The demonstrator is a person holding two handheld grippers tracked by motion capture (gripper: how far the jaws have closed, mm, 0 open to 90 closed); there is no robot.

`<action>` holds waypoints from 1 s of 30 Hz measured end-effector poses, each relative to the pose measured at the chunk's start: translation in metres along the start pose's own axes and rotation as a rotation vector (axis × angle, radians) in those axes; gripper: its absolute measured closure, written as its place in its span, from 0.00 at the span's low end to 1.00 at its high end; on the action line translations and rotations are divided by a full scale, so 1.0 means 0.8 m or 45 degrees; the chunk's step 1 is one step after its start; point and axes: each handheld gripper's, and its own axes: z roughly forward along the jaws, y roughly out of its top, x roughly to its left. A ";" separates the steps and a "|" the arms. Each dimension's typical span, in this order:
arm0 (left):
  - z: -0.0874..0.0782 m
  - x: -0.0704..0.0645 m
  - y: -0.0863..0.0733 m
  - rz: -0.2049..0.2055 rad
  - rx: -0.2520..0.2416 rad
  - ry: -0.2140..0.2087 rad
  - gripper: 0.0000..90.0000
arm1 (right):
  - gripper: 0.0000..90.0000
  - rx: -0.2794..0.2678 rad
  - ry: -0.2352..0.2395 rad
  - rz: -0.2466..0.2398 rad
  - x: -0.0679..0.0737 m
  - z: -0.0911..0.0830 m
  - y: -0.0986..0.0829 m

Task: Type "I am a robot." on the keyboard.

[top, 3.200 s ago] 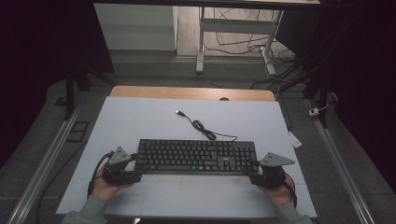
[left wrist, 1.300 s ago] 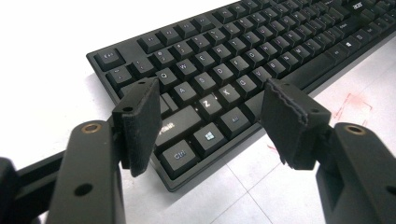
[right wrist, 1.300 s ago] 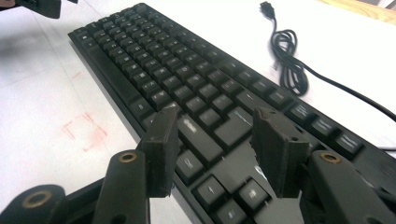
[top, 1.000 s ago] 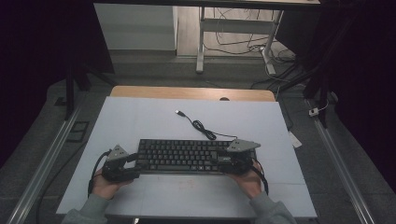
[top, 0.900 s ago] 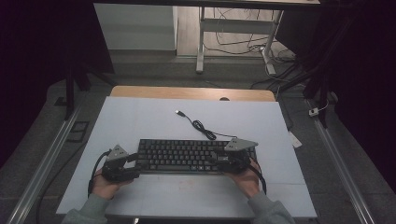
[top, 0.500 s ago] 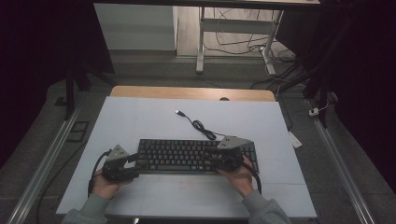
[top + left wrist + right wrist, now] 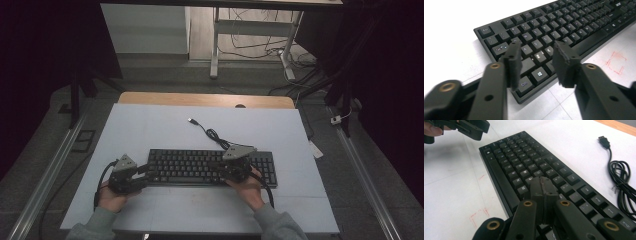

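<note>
White tabletop (image 7: 150, 130), black keyboard (image 7: 200, 166) lying flat near my edge, its cable (image 7: 212, 134) coiled behind.
Left gripper (image 7: 537, 56) hovers spread over the Z key, steadying that end; right gripper (image 7: 543, 185) pressed together into one blunt tip, set on the keys to press.

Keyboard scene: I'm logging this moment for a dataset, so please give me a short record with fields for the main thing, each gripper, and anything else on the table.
main thing: black keyboard, flat on the white table
left gripper: open, its jaws over the keyboard's left end, above the lit Z key
right gripper: shut, its jaws pressed together, tip over keys in the keyboard's right half
cable: black, coiled behind the keyboard, its plug lying loose on the table
marks: faint red marks on the table in front of the keyboard
</note>
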 end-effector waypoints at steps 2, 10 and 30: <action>0.002 0.000 0.000 0.003 0.005 0.001 0.77 | 1.00 0.002 0.000 0.002 0.000 0.005 0.002; 0.009 0.003 0.001 0.015 0.046 0.015 0.99 | 1.00 0.018 -0.001 0.008 -0.002 0.021 0.008; 0.031 0.009 -0.002 0.048 0.132 0.097 0.99 | 0.99 0.060 -0.012 -0.012 -0.006 0.054 0.018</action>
